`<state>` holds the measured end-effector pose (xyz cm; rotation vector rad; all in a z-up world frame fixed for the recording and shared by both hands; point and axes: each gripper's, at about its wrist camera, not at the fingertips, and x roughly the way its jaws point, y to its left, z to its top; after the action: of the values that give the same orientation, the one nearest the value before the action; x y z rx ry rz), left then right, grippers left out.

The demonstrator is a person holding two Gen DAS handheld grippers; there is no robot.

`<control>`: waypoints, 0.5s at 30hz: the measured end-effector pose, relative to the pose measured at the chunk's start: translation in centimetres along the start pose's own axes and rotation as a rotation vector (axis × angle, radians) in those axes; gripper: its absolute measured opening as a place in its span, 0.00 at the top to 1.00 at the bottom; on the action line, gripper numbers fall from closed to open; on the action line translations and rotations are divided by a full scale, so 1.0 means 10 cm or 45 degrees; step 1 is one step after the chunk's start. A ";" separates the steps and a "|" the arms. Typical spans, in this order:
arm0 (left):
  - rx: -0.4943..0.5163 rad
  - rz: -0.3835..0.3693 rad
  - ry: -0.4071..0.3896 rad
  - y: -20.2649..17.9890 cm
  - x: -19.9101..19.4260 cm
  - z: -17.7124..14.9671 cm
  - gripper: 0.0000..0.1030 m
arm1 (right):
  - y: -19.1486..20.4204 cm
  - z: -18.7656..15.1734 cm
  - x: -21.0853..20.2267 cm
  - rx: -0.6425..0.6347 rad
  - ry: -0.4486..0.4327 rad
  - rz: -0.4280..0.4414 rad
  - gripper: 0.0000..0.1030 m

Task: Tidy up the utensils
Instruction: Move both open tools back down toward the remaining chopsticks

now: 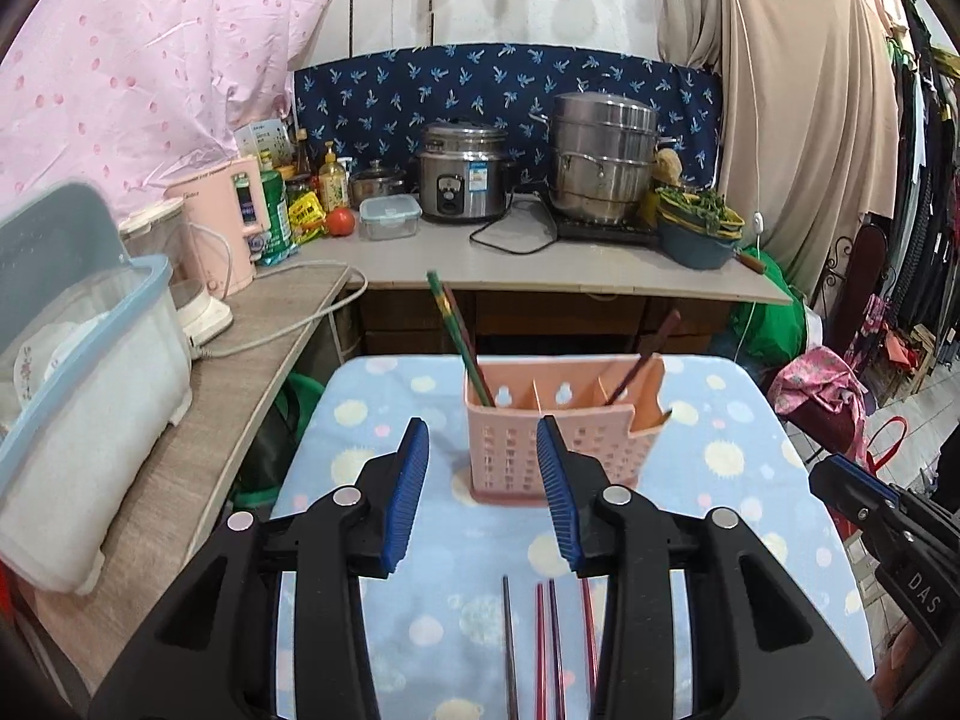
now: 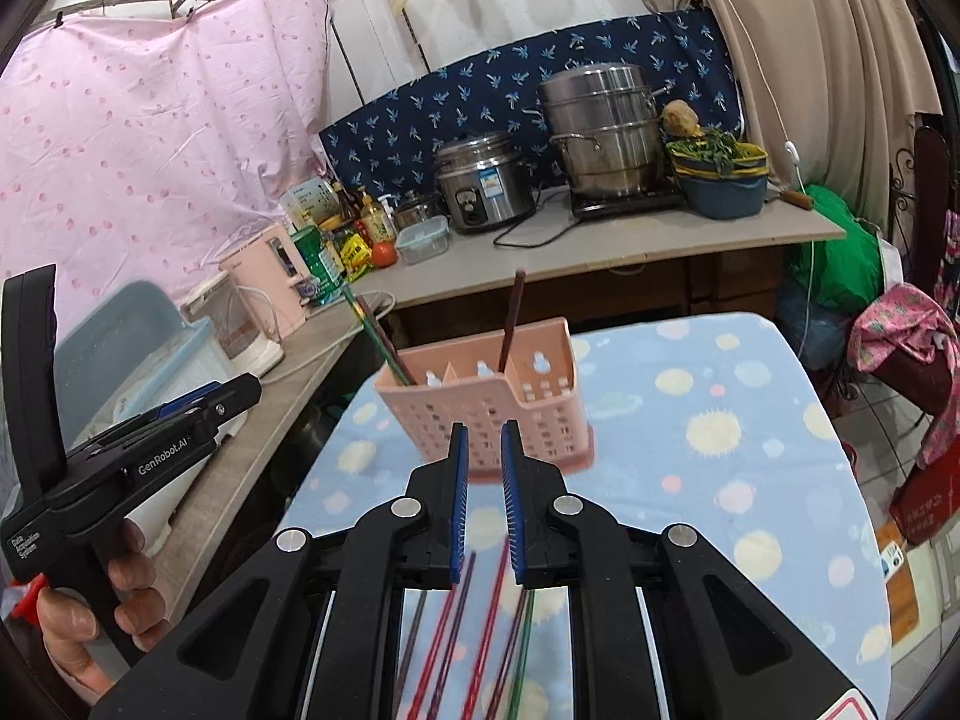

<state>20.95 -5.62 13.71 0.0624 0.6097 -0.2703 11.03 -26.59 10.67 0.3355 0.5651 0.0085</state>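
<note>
At centre frame in both wrist views, a pink slotted utensil holder (image 1: pixel 555 438) stands on the dotted blue tablecloth (image 1: pixel 738 456), chopsticks upright in its left (image 1: pixel 459 339) and right (image 1: pixel 645 363) slots. Loose chopsticks (image 1: pixel 549 642) lie at the lower edge, under the grippers. Bare cloth stretches right to the table's rounded edge; at left a wooden counter (image 1: pixel 198 456) with a clear storage box (image 1: pixel 90 396) crowds the border. Both grippers grasp nothing: the left gripper (image 1: pixel 483 495) is released and parted, the right gripper (image 2: pixel 485 501) narrowly parted.
</note>
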 end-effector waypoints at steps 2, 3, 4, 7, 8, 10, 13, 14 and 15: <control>0.004 0.002 0.021 0.00 -0.03 -0.12 0.65 | -0.01 -0.12 -0.04 -0.013 0.016 -0.022 0.88; 0.007 0.003 0.033 0.00 -0.05 -0.19 0.65 | 0.00 -0.19 -0.06 -0.021 0.026 -0.031 0.88; 0.008 0.001 0.040 0.00 -0.07 -0.25 0.65 | 0.00 -0.27 -0.08 -0.028 0.039 -0.038 0.88; 0.016 0.007 0.066 0.01 -0.12 -0.45 0.65 | -0.01 -0.49 -0.11 -0.056 0.079 -0.071 0.88; 0.019 0.010 0.073 0.02 -0.13 -0.52 0.65 | -0.02 -0.56 -0.10 -0.062 0.097 -0.078 0.88; 0.010 0.008 0.097 0.04 -0.15 -0.67 0.65 | -0.04 -0.74 -0.08 -0.075 0.145 -0.092 0.88; -0.003 0.015 0.130 0.09 -0.15 -0.90 0.65 | -0.03 -1.02 -0.04 -0.085 0.222 -0.097 0.88; -0.005 0.020 0.140 0.11 -0.15 -0.99 0.65 | -0.03 -1.13 -0.01 -0.089 0.257 -0.097 0.88; -0.012 0.026 0.154 0.13 -0.14 -1.07 0.65 | -0.03 -1.24 0.01 -0.092 0.286 -0.098 0.88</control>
<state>14.24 -2.53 5.69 0.0762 0.7300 -0.2455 4.60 -23.05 0.70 0.2435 0.7982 -0.0078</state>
